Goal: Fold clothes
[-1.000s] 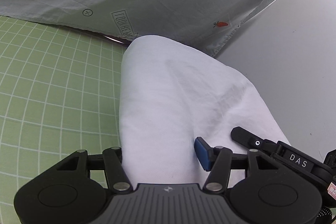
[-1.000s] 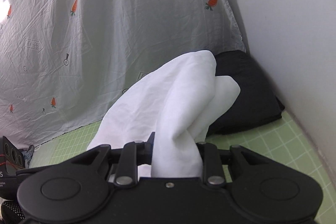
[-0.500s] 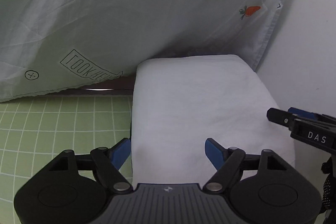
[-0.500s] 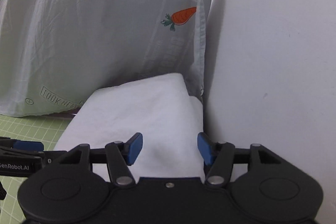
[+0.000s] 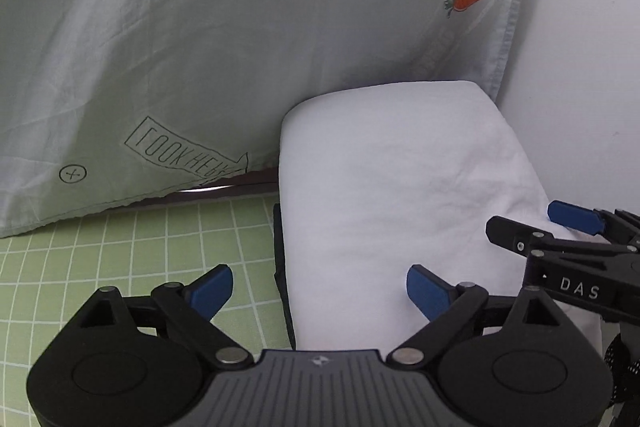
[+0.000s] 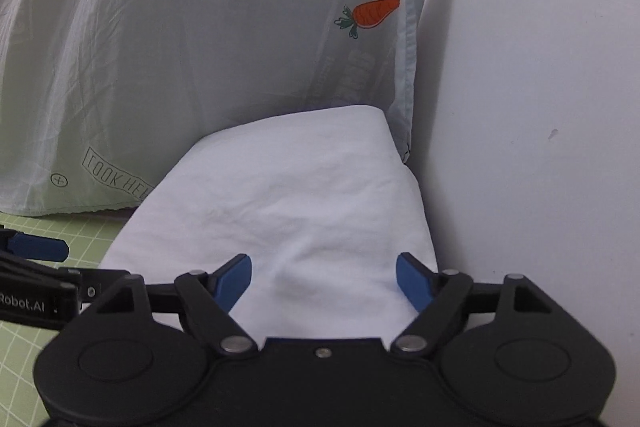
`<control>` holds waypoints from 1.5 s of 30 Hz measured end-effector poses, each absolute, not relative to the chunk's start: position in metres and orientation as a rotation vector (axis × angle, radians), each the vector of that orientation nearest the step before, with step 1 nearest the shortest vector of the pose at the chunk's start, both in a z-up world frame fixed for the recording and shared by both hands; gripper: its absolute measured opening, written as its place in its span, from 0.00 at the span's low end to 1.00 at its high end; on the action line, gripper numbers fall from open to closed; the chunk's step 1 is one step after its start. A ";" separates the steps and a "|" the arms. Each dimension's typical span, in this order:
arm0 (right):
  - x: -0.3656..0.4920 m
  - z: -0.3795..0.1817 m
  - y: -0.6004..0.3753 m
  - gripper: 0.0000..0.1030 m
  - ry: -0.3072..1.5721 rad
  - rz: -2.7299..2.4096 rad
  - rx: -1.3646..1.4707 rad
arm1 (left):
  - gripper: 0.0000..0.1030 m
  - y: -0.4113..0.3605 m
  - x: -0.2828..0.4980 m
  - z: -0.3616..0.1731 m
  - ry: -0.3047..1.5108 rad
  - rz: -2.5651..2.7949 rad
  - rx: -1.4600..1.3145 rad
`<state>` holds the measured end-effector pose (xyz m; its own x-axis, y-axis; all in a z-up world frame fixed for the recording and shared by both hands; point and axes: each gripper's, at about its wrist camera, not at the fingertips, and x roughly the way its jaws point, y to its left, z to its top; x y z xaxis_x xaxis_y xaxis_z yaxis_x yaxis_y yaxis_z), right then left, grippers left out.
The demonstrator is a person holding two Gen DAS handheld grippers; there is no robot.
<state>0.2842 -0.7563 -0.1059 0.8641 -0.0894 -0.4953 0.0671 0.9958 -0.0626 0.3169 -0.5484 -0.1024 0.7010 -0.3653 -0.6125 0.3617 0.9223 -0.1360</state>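
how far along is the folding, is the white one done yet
Looks nearly done: the white garment lies folded flat on a dark garment by the wall. Nothing is held; the left gripper and right gripper have just been opening, pads clear of the cloth. Possibly left: withdrawing.

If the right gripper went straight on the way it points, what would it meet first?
Most likely the folded white garment, which lies directly ahead of the right gripper between its open jaws. Past that comes the carrot-print sheet, though depth is hard to judge.
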 end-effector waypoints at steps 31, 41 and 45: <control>-0.008 -0.034 -0.674 1.00 0.604 -0.190 0.068 | 1.00 -0.467 0.030 -0.017 0.548 -0.424 -0.023; -0.050 -0.035 -0.673 1.00 0.629 -0.202 0.079 | 1.00 -0.471 -0.007 -0.023 0.595 -0.429 -0.010; -0.057 -0.036 -0.675 1.00 0.630 -0.200 0.080 | 1.00 -0.473 -0.015 -0.024 0.588 -0.428 -0.001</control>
